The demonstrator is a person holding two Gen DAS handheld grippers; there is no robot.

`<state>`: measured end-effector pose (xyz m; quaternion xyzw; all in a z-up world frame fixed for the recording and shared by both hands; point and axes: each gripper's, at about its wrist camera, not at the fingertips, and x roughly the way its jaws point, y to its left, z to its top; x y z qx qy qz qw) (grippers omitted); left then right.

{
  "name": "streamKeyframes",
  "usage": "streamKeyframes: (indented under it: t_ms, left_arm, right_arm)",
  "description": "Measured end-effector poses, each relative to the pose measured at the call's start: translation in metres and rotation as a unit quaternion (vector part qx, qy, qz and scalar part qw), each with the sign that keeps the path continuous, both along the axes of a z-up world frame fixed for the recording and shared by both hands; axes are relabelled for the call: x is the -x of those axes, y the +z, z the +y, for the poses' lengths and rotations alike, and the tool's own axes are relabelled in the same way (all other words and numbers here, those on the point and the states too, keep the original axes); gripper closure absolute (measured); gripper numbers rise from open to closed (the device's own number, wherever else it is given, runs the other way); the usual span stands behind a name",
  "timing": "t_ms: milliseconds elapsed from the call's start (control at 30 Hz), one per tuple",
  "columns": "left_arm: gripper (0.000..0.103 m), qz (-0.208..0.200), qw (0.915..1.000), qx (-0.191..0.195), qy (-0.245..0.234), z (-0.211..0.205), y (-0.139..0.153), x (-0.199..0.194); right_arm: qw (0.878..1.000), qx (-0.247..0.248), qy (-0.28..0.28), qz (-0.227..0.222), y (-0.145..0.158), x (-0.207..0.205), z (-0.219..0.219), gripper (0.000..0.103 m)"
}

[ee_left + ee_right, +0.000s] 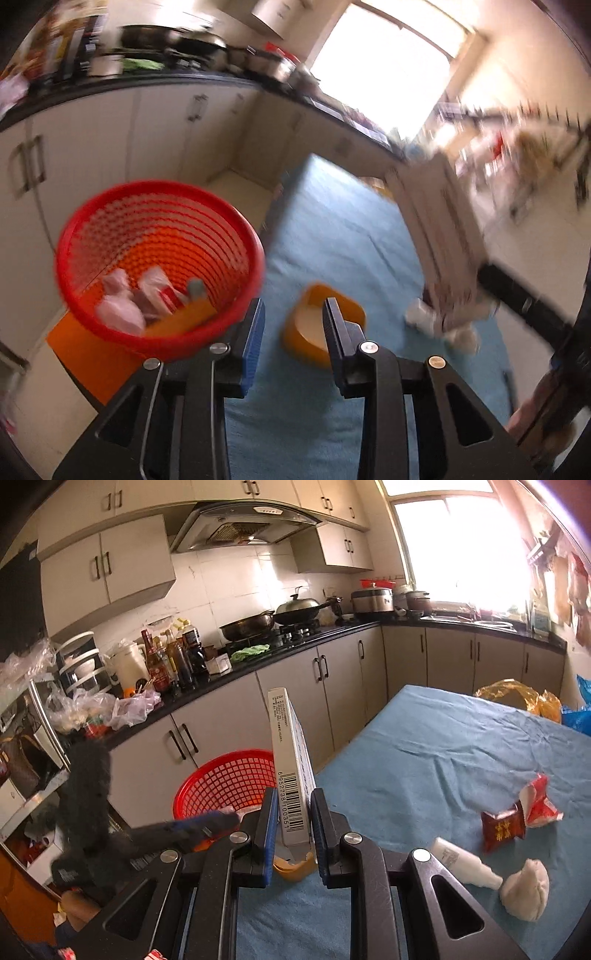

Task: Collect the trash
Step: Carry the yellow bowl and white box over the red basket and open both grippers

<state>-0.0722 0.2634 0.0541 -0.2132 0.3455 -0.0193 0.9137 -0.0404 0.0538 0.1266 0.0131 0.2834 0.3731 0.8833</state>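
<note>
Left wrist view: looks forward and down along left hand-held gripper (293, 314), close above red basket (74, 236) at edge of blue-covered bench (332, 229); blurred. Right wrist view: looks along right hand-held gripper (294, 805), flatter angle, across bench (443, 746) toward kitchen cabinets (332, 672) and window (461, 546). Shared: basket (221, 775), bench, cabinets (110, 129), window (388, 66).

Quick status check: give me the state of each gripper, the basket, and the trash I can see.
Left gripper: open, empty.
Right gripper: shut on white box, held upright.
Red basket: partly filled with trash.
Orange bowl: on blue tablecloth, empty.
White bottle: lying on its side.
Red wrapper: on the cloth, uncollected.
</note>
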Motion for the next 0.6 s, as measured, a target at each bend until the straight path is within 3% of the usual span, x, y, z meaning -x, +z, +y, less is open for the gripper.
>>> streamKeyframes:
  t_ms: [300, 467, 600]
  left_arm:
    - [0.072, 0.069, 0.9940, -0.083, -0.014, -0.040, -0.023, -0.040]
    - [0.088, 0.082, 0.9929, -0.086, -0.002, -0.040, -0.031, -0.048]
    - [0.088, 0.069, 0.9944, -0.080, 0.002, -0.036, -0.029, -0.040]
  right_arm:
    - [1.000, -0.005, -0.012, 0.007, -0.004, 0.003, -0.024, 0.084]
    - [1.000, -0.008, -0.014, 0.013, -0.007, 0.000, -0.028, 0.084]
    - [1.000, -0.005, -0.014, 0.015, -0.007, -0.004, -0.023, 0.084]
